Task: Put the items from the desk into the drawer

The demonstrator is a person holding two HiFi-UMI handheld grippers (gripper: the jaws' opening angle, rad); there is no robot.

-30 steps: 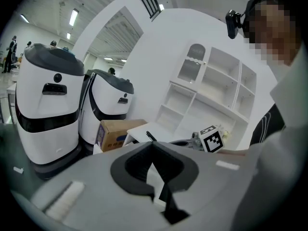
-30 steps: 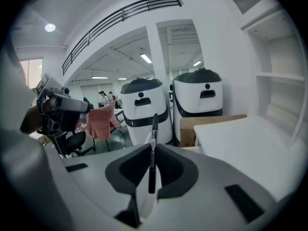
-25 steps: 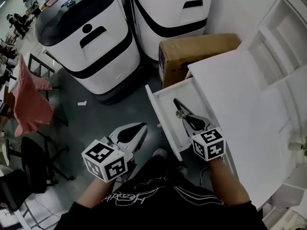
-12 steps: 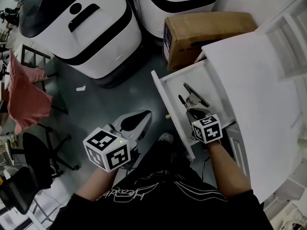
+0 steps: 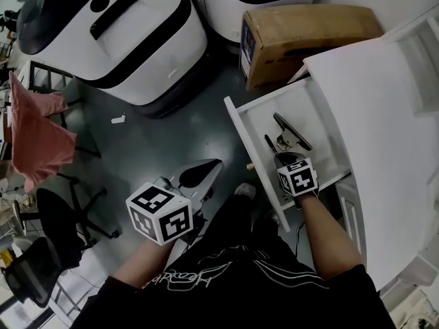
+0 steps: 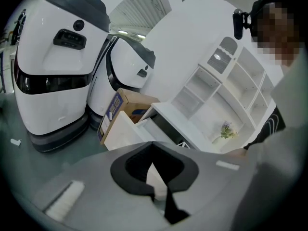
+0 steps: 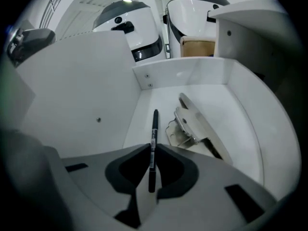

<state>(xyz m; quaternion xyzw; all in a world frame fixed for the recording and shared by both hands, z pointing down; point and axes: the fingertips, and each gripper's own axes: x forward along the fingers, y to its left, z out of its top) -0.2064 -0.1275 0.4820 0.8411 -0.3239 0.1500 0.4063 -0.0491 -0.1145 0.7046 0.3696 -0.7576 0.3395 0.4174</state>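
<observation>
Two big white machines [image 5: 130, 46] with black bands, side by side on the grey floor. One white counter [image 5: 384, 129] at the right, with one drawer [image 5: 241, 139] pulled open below its edge. One brown cardboard box [image 5: 309, 33] on the floor, between the machines and the counter, just behind the drawer. One black office chair [image 5: 55, 232] at the lower left, and one pink cloth [image 5: 34, 136] draped over a frame above it.

Two grippers, each with one marker cube. Left gripper [image 6: 153, 146] out over the floor, well apart from the drawer, clenched on nothing, jaw tips together. Right gripper [image 7: 153, 148] down inside the drawer and tilted steeply downward, grasping one black pen [image 7: 154, 124].

One stapler [image 7: 192, 124], black and metal, lying on the drawer floor just beside the pen. Pen itself pinched near its middle, with its far end reaching past the jaw tips toward the drawer's back wall. Cannot tell whether touching the drawer floor. One small white scrap [image 5: 118, 119] on the floor near the machines.
</observation>
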